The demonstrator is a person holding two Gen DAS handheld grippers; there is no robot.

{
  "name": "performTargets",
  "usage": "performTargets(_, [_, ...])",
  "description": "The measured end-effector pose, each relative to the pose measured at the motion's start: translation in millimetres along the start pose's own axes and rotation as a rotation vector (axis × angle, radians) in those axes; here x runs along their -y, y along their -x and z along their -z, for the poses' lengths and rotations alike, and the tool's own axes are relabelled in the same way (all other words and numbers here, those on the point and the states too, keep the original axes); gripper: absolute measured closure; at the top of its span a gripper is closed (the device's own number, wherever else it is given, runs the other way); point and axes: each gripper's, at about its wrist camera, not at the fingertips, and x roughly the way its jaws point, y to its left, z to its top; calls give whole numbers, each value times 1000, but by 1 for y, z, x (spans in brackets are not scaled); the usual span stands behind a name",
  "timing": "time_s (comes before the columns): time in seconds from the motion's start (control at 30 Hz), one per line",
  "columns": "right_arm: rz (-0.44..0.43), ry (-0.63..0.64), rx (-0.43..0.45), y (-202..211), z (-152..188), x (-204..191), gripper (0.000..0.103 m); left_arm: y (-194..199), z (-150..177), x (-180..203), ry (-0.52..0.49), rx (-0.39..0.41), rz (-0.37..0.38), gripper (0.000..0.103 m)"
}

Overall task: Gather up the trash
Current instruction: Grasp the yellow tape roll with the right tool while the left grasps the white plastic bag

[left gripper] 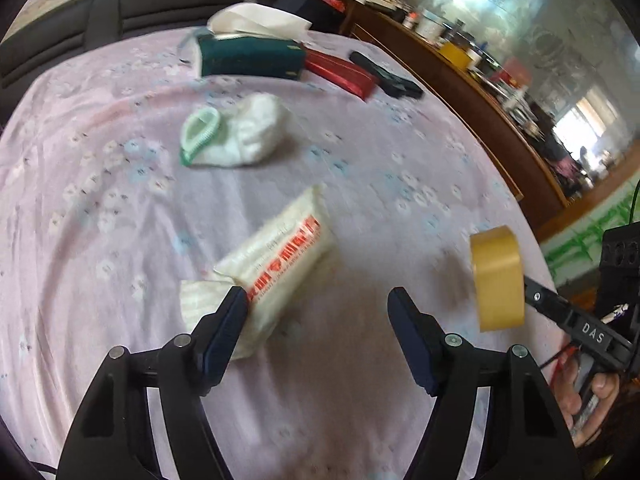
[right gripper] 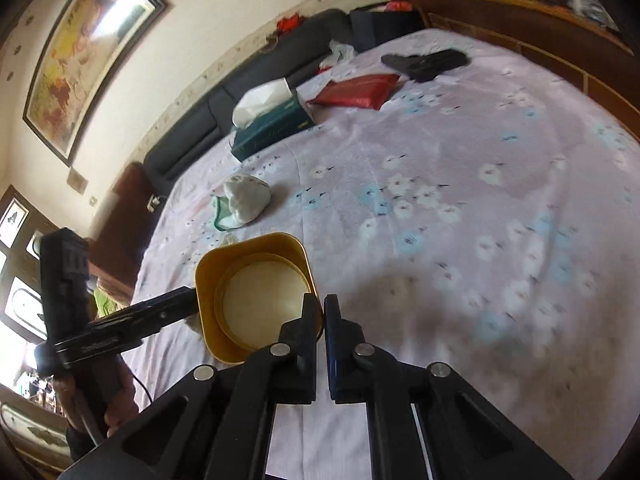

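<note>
Dangling off one thin wall, the yellow tub (right gripper: 256, 296) hangs above the bed (right gripper: 480, 200), pinched at its rim by the right claw (right gripper: 319, 306); a jolt could tip it loose. The left claw (left gripper: 316, 300), spread, hovers over the white packet (left gripper: 276, 264); a shallow bite would only crumple its wrapper.

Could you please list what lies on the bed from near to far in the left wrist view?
White packet with red print → white balled sock with green cuff → dark green tissue box, with the red pouch and black item to its right.
</note>
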Motion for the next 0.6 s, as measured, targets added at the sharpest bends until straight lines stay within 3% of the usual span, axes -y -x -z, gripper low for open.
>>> performTargets(0.07, [8,2,26,18,9,2,100,8,1,4,-16,40,-33,31])
performTargets(0.1, [7,1,36,26,12,3,100,11,0,10,-57,78,-112,29])
performTargets(0.13, [4,-6,52,34,15,4,100,10,-1,14,-97,91,-158,23])
performTargets(0.2, [-2,-13,69,42,19,4,100,3,-6,21,-188,102,-220,20])
performTargets(0.33, [-16,-26,94,58,27,6,100,-27,-16,24,-310,56,-342,20])
performTargets(0.4, [-23,-32,101,63,29,8,100,-37,-17,24,-357,30,-340,20])
performTargets(0.43, [-25,-32,104,65,30,10,100,-43,-17,24,-379,-4,-332,22])
performTargets(0.47, [-25,-32,106,67,31,11,100,-48,-17,23,-387,-25,-350,32])
performTargets(0.5, [-24,-32,108,69,31,12,100,-52,-16,22,-399,-40,-385,35])
performTargets(0.6, [-23,-40,112,70,31,15,100,-49,-10,24,-420,-29,-417,49])
